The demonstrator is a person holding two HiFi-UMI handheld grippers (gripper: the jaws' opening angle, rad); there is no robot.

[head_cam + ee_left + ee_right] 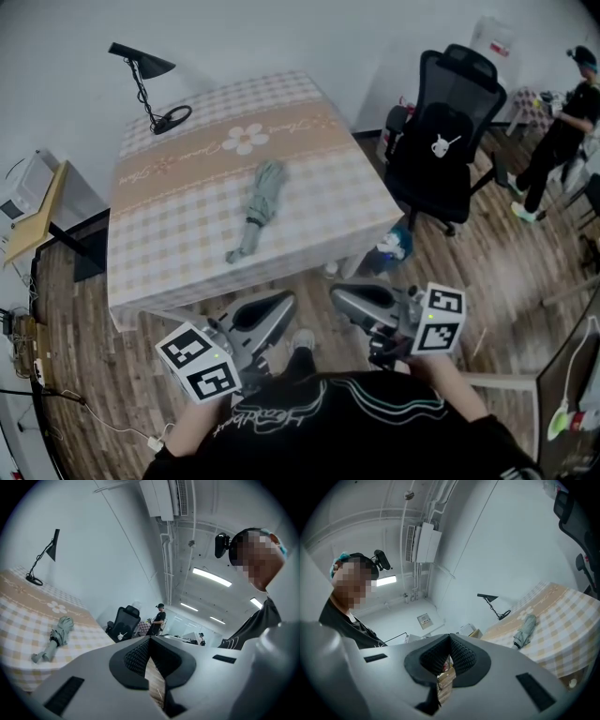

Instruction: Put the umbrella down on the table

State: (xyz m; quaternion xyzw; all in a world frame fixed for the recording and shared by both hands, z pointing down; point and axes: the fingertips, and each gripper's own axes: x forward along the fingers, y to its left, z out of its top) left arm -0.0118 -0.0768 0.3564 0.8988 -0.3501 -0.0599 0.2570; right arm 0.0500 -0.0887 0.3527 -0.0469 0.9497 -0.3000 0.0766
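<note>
A folded grey-green umbrella (258, 208) lies flat near the middle of the checked tablecloth on the table (178, 234), handle toward the front edge. It also shows in the left gripper view as the umbrella (56, 634) and in the right gripper view as the umbrella (525, 631). Both grippers are well back from the table, close to my body, tips facing each other. The left gripper (286, 302) is shut with nothing in it, its pads meeting at the tip (150, 639). The right gripper (337, 295) is also shut and empty (450, 637).
A black desk lamp (145, 80) stands at the table's far left corner. A black office chair (441, 141) is beside the table's right side, with a person (562, 122) beyond it. A wooden shelf (33, 211) sits to the left. A blue object (394, 246) lies on the floor by the table's right corner.
</note>
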